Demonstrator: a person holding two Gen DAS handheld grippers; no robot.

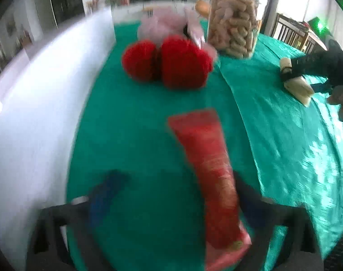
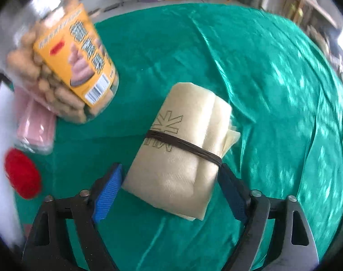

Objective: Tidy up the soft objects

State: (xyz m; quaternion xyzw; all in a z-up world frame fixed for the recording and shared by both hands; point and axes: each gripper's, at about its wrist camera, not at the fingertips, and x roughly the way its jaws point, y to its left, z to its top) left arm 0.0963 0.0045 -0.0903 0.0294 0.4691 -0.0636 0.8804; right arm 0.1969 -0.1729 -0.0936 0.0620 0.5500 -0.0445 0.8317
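Fingers flanking cream bundle, seemingly apart.

My right gripper straddles the cream bundle at centre frame, left pad just clear; jar stands upper left.
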